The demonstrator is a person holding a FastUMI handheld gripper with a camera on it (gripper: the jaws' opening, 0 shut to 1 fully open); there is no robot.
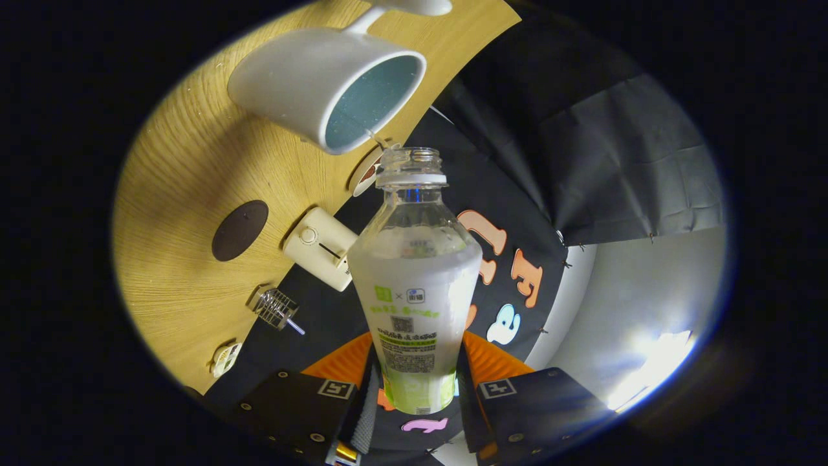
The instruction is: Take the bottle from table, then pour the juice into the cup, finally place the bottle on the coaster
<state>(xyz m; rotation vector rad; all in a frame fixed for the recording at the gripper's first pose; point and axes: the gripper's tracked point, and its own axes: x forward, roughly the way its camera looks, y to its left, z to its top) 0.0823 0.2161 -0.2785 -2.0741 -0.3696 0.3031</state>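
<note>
My gripper is shut on a clear plastic bottle with a green and white label, held by its lower body between the two fingers. The bottle has no cap, and its open mouth points at the rim of a white cup with a blue-green inside. A thin stream of liquid runs from the mouth to the cup's rim. The whole view is rolled, so the wooden table slants behind the bottle. A dark round coaster lies on the table, apart from the cup and to the side of the bottle.
A cream boxy device stands at the table's edge behind the bottle. Close by it lie a small wire coil piece and a small white object. A round thing sits partly hidden behind the cup. Black cloth hangs beyond the table.
</note>
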